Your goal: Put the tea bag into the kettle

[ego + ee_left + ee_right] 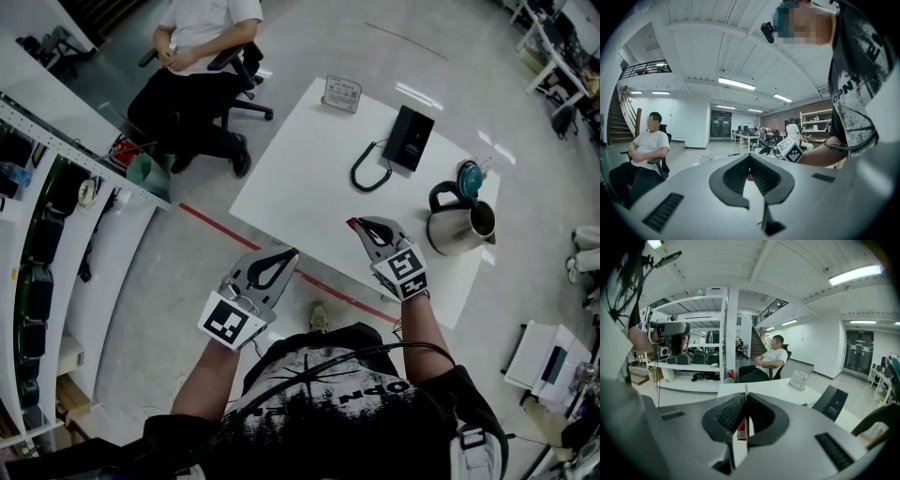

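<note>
The left gripper (289, 255) hangs off the table's near edge, over the floor, and plays no part in the carrying. Its dark fingers (731, 176) meet at the tips. A small red fleck shows in the hollow behind them, and I cannot tell what it is.

The white rectangular table (309, 159) carries a small standing card (341, 93) at its far corner and a black desk phone with a coiled cord (409, 137) near the middle.

The right gripper (359, 228) is raised above the table's near edge. Its fingers (729, 413) are clamped on the red-and-white paper tea bag (741, 430), which hangs pinched between them with a white edge poking out past the tips.

The stainless steel kettle with a black handle (455, 227) stands at the table's right edge, well apart from the bag. Its top looks uncovered, and a round teal piece (469, 176), probably its lid, lies just beside it toward the far right corner.

The step in hand seems to be the carry: the bag is gripped and up but not yet over the kettle. The next move calls for taking it right until it hangs above the mouth, then lowering it and letting go.
</note>
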The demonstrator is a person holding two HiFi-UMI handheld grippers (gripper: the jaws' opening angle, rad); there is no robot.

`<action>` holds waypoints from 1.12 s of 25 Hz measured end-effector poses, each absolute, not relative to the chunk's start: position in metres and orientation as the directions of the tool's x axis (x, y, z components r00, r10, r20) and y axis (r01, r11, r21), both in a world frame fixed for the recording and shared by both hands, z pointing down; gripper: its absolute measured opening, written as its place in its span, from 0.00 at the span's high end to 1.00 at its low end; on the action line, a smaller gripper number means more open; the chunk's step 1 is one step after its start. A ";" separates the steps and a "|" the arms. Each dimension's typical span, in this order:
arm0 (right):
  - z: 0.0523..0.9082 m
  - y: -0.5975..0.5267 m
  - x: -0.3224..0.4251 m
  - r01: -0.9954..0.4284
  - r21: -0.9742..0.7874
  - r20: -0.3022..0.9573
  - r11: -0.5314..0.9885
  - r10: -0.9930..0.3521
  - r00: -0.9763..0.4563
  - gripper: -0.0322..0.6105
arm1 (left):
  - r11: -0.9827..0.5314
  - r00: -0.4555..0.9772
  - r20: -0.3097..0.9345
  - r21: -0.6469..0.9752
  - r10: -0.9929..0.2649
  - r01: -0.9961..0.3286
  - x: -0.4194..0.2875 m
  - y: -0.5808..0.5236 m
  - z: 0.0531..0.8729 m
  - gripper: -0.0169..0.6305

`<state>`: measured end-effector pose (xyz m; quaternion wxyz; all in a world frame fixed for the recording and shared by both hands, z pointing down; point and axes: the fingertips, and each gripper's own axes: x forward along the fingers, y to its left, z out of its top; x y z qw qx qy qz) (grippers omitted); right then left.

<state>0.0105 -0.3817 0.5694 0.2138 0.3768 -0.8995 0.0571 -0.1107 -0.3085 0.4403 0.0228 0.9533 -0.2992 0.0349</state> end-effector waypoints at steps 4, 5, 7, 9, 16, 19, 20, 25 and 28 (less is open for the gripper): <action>0.540 -0.379 0.015 -0.706 0.092 0.383 0.703 -0.679 -0.626 0.92 | -0.832 0.831 0.059 0.000 -0.553 -0.554 -0.103 -0.306 0.430 0.96; 0.534 -0.378 0.017 -0.707 0.100 0.375 0.700 -0.685 -0.625 0.92 | -0.834 0.833 0.054 -0.003 -0.551 -0.551 -0.101 -0.306 0.428 0.96; 0.523 -0.377 0.021 -0.713 0.114 0.359 0.692 -0.698 -0.619 0.92 | -0.838 0.837 0.044 -0.009 -0.546 -0.546 -0.098 -0.306 0.423 0.96; 0.514 -0.378 0.027 -0.721 0.130 0.343 0.680 -0.713 -0.611 0.92 | -0.843 0.843 0.035 -0.019 -0.537 -0.537 -0.093 -0.307 0.419 0.96; 0.491 -0.371 0.056 -0.755 0.169 0.309 0.633 -0.762 -0.570 0.92 | -0.871 0.871 0.015 -0.031 -0.491 -0.490 -0.068 -0.308 0.412 0.96; 0.484 -0.367 0.071 -0.770 0.183 0.299 0.611 -0.781 -0.549 0.92 | -0.886 0.886 0.007 -0.034 -0.463 -0.463 -0.052 -0.306 0.409 0.96; 0.482 -0.366 0.077 -0.774 0.187 0.296 0.605 -0.786 -0.543 0.92 | -0.890 0.891 0.007 -0.035 -0.455 -0.454 -0.046 -0.306 0.409 0.96; 0.473 -0.361 0.110 -0.798 0.199 0.291 0.568 -0.812 -0.506 0.92 | -0.911 0.911 0.008 -0.034 -0.412 -0.411 -0.014 -0.303 0.406 0.96; 0.471 -0.359 0.138 -0.810 0.203 0.299 0.550 -0.823 -0.483 0.92 | -0.915 0.915 0.020 -0.037 -0.403 -0.402 0.009 -0.305 0.406 0.96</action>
